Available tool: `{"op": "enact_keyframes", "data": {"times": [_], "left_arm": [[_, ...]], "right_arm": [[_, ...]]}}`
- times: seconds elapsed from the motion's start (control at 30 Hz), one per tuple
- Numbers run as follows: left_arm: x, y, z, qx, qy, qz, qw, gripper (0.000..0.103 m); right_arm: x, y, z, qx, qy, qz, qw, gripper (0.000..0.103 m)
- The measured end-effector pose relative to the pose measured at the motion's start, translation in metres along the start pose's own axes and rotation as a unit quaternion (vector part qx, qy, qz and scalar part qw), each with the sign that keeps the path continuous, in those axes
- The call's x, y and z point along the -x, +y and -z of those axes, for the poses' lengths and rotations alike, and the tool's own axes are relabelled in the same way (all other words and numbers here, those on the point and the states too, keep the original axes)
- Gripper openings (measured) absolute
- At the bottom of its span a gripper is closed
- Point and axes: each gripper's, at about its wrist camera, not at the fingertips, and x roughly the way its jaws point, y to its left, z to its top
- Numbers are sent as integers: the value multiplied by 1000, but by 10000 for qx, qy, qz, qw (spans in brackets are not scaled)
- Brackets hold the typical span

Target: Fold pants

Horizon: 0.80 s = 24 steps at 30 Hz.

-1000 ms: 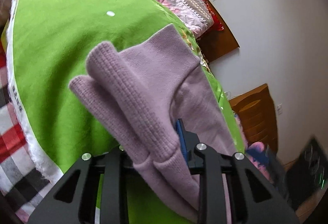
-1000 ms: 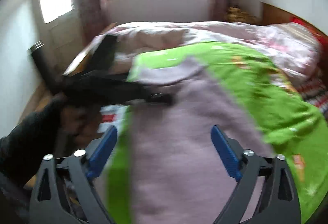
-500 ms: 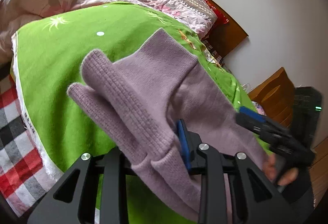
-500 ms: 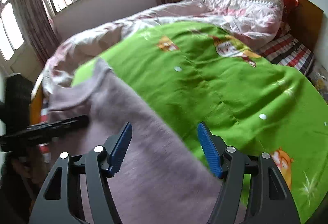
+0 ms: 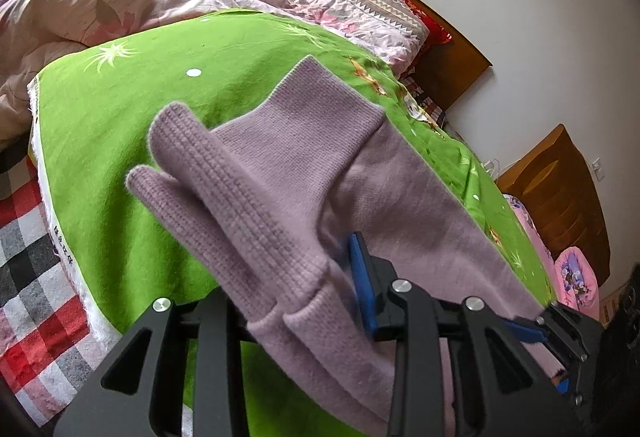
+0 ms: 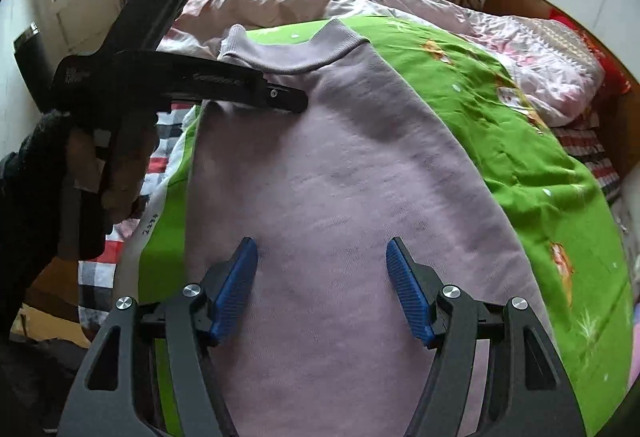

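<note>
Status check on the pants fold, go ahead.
Left gripper opening, purple pants still between its jaws. Right gripper open over the pants. Pants flat on green blanket. Nothing in the way.

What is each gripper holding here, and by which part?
Left gripper pinches the pants at the ribbed cuffs. Right gripper holds nothing, open over the pants.

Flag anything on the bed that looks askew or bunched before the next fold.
The lilac pants lie mostly flat on the green blanket, but the ribbed cuffs near the left gripper are doubled over into loose ridges, not flat. Nothing looks damaged.
</note>
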Motion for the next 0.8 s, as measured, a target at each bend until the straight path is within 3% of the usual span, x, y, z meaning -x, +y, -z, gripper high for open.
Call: {"op": "enact_keyframes", "data": {"times": [0.17, 0.23, 0.33, 0.37, 0.4, 0.43, 0.5, 0.63, 0.7, 0.77, 0.8], "left_arm": [[-5, 2, -2, 163, 21, 201, 9997, 51], [-6, 3, -3, 250, 31, 381, 9990, 66], [-9, -1, -6, 230, 98, 370, 9990, 67], [-7, -2, -7, 198, 90, 227, 9995, 56], [-5, -2, -7, 214, 49, 31, 9998, 23], [-1, -2, -8, 249, 27, 45, 9997, 17], [23, -15, -13, 204, -319, 265, 9989, 16], [75, -102, -19, -767, -996, 502, 9908, 15], [98, -163, -14, -1428, -1275, 823, 9781, 15], [110, -225, 5, -2151, -1353, 1124, 9606, 15], [111, -253, 19, -2457, -1299, 1276, 9521, 15]], "right_arm": [[2, 13, 7, 71, -94, 218, 9997, 66], [8, 11, 7, -18, -30, 145, 9999, 66], [36, 1, 18, -246, -256, -608, 9975, 75], [45, -9, 23, -481, -394, -572, 9964, 80], [53, -26, 34, -883, -484, -390, 9941, 81], [56, -37, 41, -1122, -464, -268, 9922, 81], [60, -65, 69, -1733, -239, 64, 9846, 81], [69, -90, 122, -2344, -36, 134, 9720, 79], [98, -110, 150, -3050, -579, 110, 9505, 79], [152, -141, 198, -4117, -1550, 87, 8980, 79], [166, -148, 213, -4360, -1737, 159, 8829, 79]]}}
